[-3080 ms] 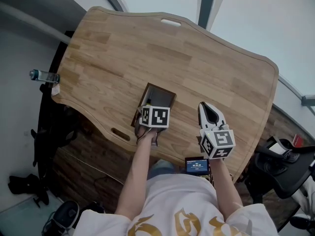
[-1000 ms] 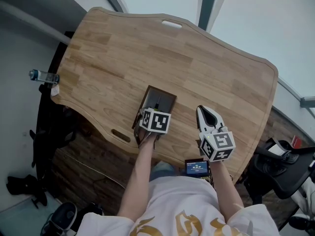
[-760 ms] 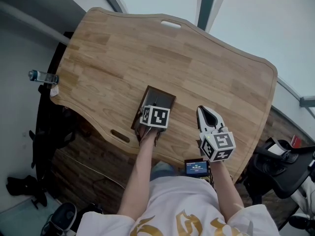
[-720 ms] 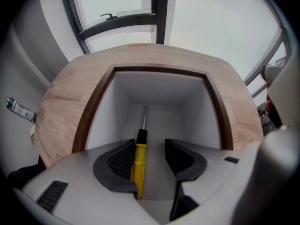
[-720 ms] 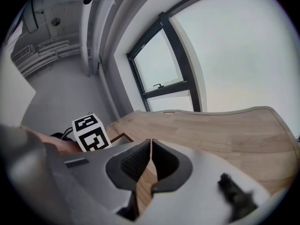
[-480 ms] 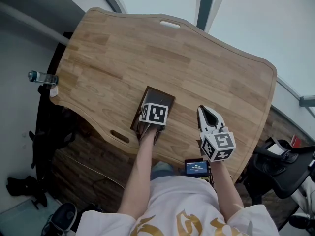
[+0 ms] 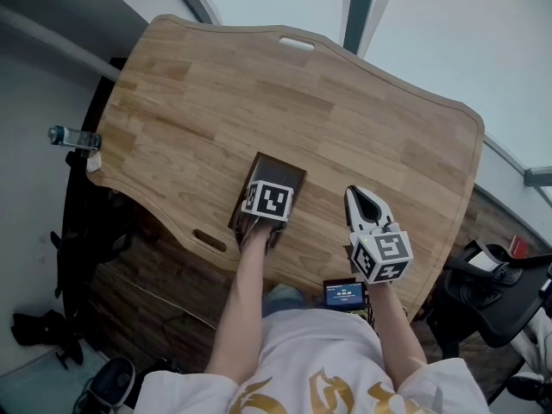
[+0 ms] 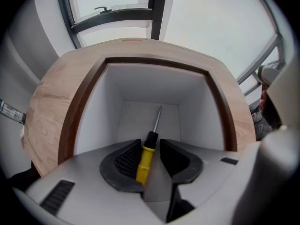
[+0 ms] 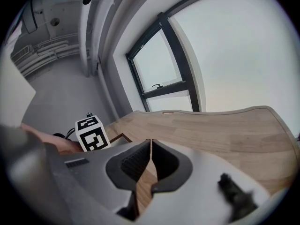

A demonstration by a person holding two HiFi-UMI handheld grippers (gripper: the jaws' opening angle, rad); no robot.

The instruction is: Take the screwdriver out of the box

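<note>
A dark brown wooden box [image 7: 287, 166] with a white inside [image 8: 150, 86] stands near the front edge of the wooden table [image 7: 285, 102]. On its floor lies a screwdriver [image 8: 146, 157] with a yellow handle, a black collar and a thin metal shaft. My left gripper [image 8: 150, 148] points straight down into the box, its marker cube [image 7: 267, 200] covering it in the head view. Its jaws have just been closing and stand on either side of the yellow handle; a narrow gap still shows at the right pad. My right gripper [image 7: 362, 198] hovers right of the box, shut on nothing.
A water bottle [image 7: 73, 135] lies at the table's left edge. A small device with a lit screen [image 7: 344, 293] sits at the near edge by the person's body. A black chair [image 7: 492, 293] stands to the right. A window fills the far wall [image 9: 164, 74].
The left gripper has shifted a little further over the box and covers more of its opening. The right gripper has stayed where it was.
</note>
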